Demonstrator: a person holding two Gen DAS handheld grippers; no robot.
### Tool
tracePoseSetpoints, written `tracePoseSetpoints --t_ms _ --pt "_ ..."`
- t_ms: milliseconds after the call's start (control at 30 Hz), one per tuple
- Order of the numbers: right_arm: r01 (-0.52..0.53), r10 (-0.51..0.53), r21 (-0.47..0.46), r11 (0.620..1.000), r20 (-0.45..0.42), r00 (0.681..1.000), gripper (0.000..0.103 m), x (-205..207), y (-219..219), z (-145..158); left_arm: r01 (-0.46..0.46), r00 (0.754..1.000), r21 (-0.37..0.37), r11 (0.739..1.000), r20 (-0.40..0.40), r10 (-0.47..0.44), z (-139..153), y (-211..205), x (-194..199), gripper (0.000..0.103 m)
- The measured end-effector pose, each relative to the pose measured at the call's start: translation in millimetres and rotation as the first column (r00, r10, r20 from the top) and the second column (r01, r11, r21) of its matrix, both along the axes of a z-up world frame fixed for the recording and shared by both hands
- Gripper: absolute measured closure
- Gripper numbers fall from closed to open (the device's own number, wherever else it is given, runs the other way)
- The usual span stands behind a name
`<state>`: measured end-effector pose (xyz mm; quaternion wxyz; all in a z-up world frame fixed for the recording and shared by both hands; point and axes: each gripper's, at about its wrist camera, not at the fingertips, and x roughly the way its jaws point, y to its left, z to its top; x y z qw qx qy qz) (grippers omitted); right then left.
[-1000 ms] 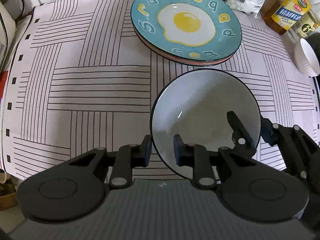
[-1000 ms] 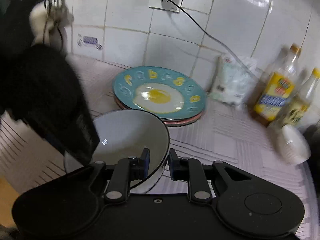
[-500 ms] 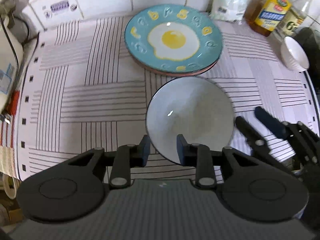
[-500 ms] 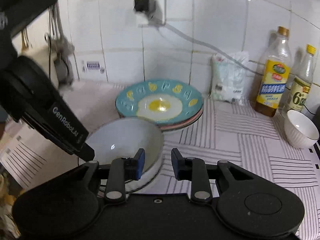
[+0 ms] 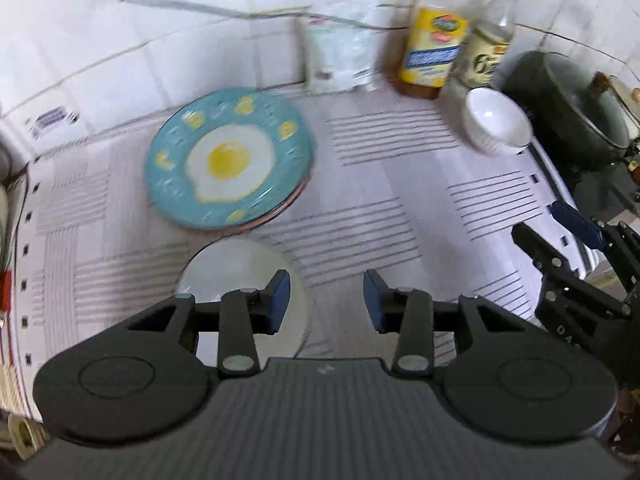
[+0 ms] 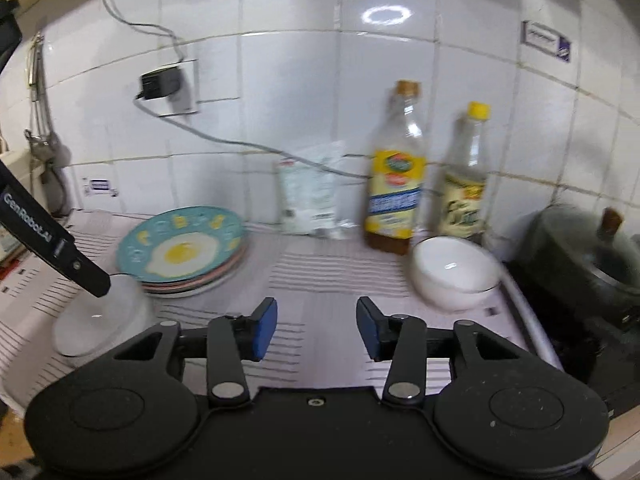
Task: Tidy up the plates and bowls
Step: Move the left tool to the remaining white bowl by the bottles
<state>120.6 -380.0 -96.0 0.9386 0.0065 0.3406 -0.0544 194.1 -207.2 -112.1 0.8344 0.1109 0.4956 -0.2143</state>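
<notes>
- While both tools hang empty above the striped mat [image 5: 360, 216], take the egg-print plate stack [image 5: 230, 160] as your landmark: a blue plate with a fried-egg design lying on pinkish plates near the tiled wall.
- Left gripper [image 5: 325, 302]: its jaws are opening, with nothing between the blue pads; the grey bowl [image 5: 240, 268] sits on the mat just in front of the plate stack, partly hidden under the left-hand finger.
- Right gripper [image 6: 316, 328]: its jaws are likewise opening and empty, with only mat visible between them.
- White bowl [image 6: 456, 272]: it stands upright well to the right of the plate stack, just in front of the two bottles [image 6: 394, 184] and near the dark pot [image 6: 580, 256].
- Judged step: the grey bowl appears set down, so the white bowl is probably the next piece to gather.
- To do it well, let the right gripper spread fully before you approach, then bring one finger inside the rim and one outside, on the side facing you.
- Keep the fingers clear of the bottles behind the white bowl; a push there could tip them.
- Close firmly on the rim, since glazed ware is likely to be slippery, and lift straight before carrying it toward the grey bowl.
- Hold the left gripper off to the side of the plate stack so the two tools do not meet.
</notes>
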Motion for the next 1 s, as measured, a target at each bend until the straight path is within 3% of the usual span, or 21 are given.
tracePoseSetpoints --t_ms 233,533,667,767,1000 --pt "0.047 -0.047 -0.024 0.999 0.002 0.999 0.041 5 -49 -10 0.048 0.999 -0.024 0.999 0.002 -0.048 -1 -53 9 0.055" --pt "0.097 -0.098 -0.027 0.995 -0.037 0.995 0.032 17 -91 -49 0.116 0.993 0.006 0.993 0.003 -0.116 -21 -112 29 0.047" --pt "0.116 -0.116 -0.007 0.993 -0.043 0.992 0.026 24 -104 -66 0.150 0.989 0.027 0.988 -0.004 -0.150 -34 -138 38 0.044" --pt "0.116 -0.116 0.006 0.993 -0.041 0.992 0.015 33 -112 -77 0.162 0.987 0.025 0.987 -0.001 -0.162 -41 -156 46 0.042" --pt "0.161 -0.159 0.052 0.986 -0.032 0.987 0.010 55 -128 -98 0.171 0.985 0.005 0.985 0.023 -0.172 -50 -194 67 0.037"
